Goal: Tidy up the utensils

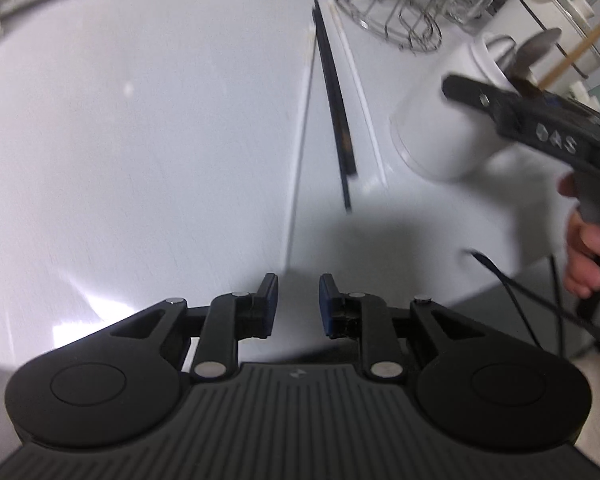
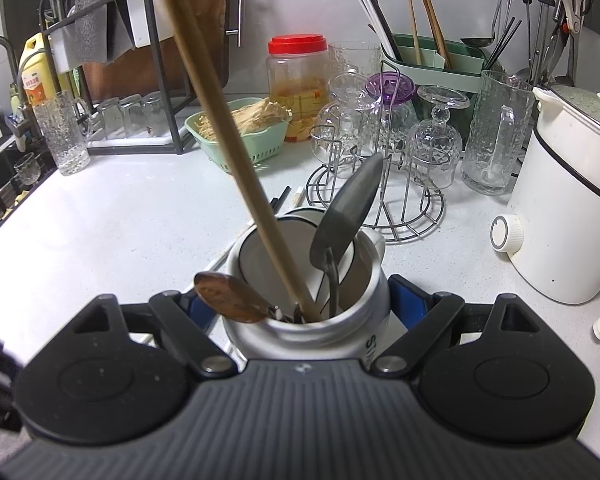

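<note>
A white utensil canister [image 2: 300,332] stands on the white counter [image 2: 120,232], and my right gripper [image 2: 304,308] is shut on its sides. In it are a long wooden handle [image 2: 220,120], a grey spoon [image 2: 348,208] and a brown wooden spoon [image 2: 228,296]. The left wrist view shows the same canister [image 1: 440,132] at the right, with one of the right gripper's fingers [image 1: 484,98] across it. A black chopstick pair [image 1: 334,92] lies on the counter between two white chopsticks [image 1: 300,152]. My left gripper [image 1: 298,300] hovers just short of their near ends, open, with nothing between its pads.
A wire rack of upturned glasses [image 2: 380,200] stands behind the canister. A white cooker [image 2: 568,208] is at the right, a green basket [image 2: 252,136] and a red-lidded jar [image 2: 298,84] at the back. A person's hand [image 1: 588,248] and a cable [image 1: 512,280] are near the counter's right edge.
</note>
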The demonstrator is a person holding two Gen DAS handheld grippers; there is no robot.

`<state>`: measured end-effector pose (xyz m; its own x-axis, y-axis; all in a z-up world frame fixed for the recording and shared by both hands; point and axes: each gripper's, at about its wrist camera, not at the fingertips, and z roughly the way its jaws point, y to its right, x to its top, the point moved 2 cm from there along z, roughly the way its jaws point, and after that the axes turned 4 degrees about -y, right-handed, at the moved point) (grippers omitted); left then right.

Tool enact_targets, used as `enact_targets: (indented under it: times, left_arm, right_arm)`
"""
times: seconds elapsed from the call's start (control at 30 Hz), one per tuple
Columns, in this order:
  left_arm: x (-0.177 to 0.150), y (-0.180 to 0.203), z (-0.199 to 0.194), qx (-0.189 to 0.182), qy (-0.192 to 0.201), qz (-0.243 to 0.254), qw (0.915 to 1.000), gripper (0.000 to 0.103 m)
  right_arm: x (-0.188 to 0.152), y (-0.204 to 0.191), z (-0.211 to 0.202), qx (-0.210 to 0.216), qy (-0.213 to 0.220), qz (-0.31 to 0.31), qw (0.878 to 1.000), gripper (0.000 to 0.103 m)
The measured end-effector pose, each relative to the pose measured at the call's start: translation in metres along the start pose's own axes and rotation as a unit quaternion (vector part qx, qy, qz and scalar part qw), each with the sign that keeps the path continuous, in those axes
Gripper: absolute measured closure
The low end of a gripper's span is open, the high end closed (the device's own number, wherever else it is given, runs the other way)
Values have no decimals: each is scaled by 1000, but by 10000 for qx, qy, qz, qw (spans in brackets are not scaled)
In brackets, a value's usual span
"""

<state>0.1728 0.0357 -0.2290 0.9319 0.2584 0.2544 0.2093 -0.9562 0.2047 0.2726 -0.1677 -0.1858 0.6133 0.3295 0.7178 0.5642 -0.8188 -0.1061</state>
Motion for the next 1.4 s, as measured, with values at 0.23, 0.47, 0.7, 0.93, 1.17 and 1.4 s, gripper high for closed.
enact_targets:
  times: [0.23,0.47,0.7,0.93,1.17,1.4]
  left_arm:
    - [20,9,21,360,140,389,9985,78]
    - [28,16,29,623,210,704,9954,97]
    - [19,17,20,431,-27,649,9970,100]
    - [-8,22,8,203,-196,381,9989,103]
    - [-14,20,1,241,37,73,9997,103]
    - [26,24,12,542,408,187,9975,63]
  right_arm:
    - [1,-1,0,-53,-30,25,10000,13]
    - [1,-3,0,-109,-56,74,9999,13]
    - [1,-2,0,-106,-44,79,9999,13]
    - [0,-1,-1,-20,-34,-9,10000,13]
    - [0,1,-1,99,-38,-127,9999,13]
    - [0,3,-1,154,-44,-165,9997,13]
